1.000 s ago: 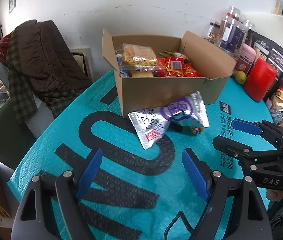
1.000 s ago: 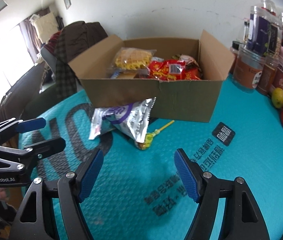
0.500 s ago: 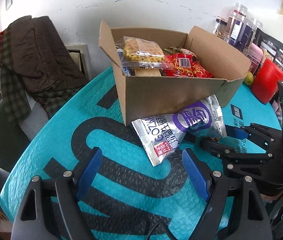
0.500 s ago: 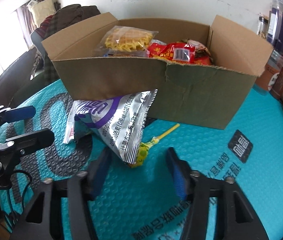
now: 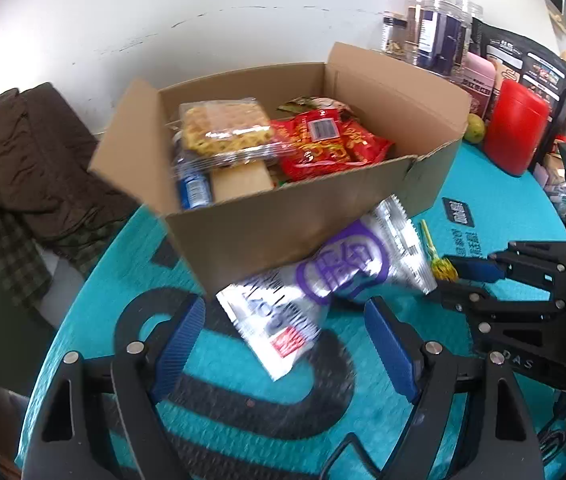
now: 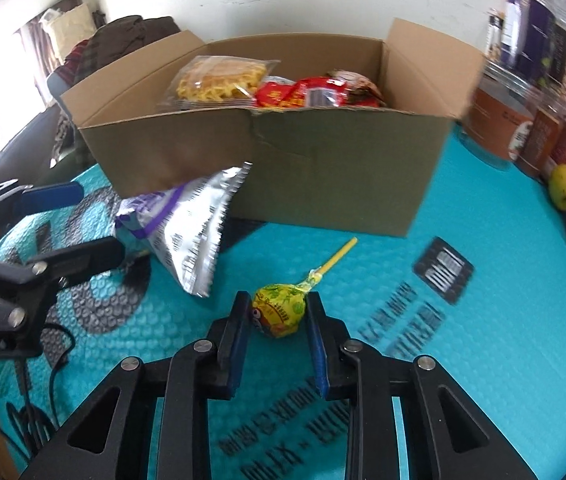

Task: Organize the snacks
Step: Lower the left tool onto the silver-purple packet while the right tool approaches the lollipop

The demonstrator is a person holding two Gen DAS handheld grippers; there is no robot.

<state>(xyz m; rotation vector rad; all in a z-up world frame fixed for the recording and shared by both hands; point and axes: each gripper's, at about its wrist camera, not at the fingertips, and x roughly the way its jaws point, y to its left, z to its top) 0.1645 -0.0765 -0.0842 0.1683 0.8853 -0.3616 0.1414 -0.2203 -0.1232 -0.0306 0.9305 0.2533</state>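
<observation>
Right tongs (image 6: 278,314) around lollipop (image 6: 279,310)

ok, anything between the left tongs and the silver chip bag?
Nothing visible. The left tongs are open and the silver chip bag lies directly ahead on the mat, leaning against the cardboard box.

Left black plastic two-finger gripper (image 5: 285,342): angular linkage arms with triangular cut-outs, silver round screw heads at the pivots, ribbed blue rubber pads (image 5: 179,344) on the fingers. A thin black cable loops beneath it.

Right black plastic two-finger gripper (image 6: 279,314): same build, same silver screws, blue pads (image 6: 317,344) along the inner faces. White "DAS" lettering on its body in the left wrist view.
</observation>
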